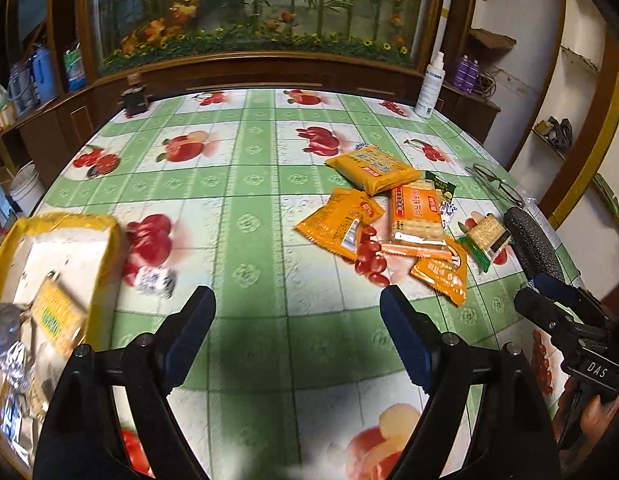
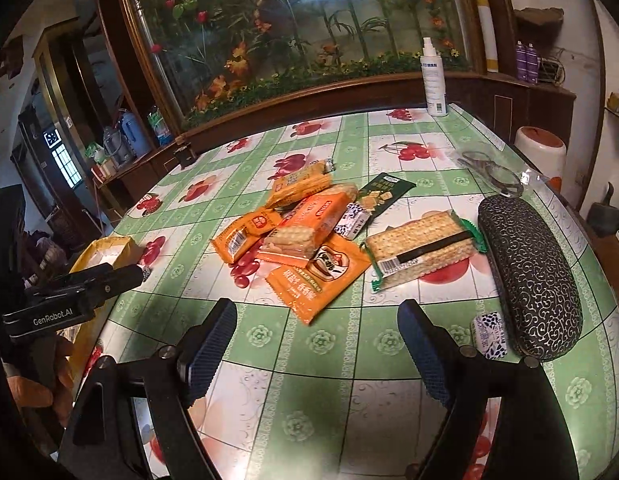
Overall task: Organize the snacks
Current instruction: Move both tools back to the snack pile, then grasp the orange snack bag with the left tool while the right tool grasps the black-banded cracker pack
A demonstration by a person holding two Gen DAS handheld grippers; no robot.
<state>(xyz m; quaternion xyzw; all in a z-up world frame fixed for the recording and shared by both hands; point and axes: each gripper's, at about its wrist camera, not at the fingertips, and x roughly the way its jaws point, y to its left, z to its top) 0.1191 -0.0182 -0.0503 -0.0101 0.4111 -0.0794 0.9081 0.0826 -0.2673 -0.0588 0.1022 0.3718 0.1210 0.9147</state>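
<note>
Both grippers, left point(image 1: 297, 312) and right point(image 2: 317, 326), gaping empty above the table point(image 2: 349, 360), poised for the mid-table snacks point(image 2: 305, 232), bag point(image 1: 49, 236) waiting at left edge.

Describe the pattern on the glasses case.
Black with silvery swirling scrolls, on the glasses case; clearest in the right wrist view.

The left gripper point(image 1: 297, 312) and the right gripper point(image 2: 317, 326) are black, with dark blue ribbed pads point(image 2: 211, 348), silver screws, and white lettering.
</note>
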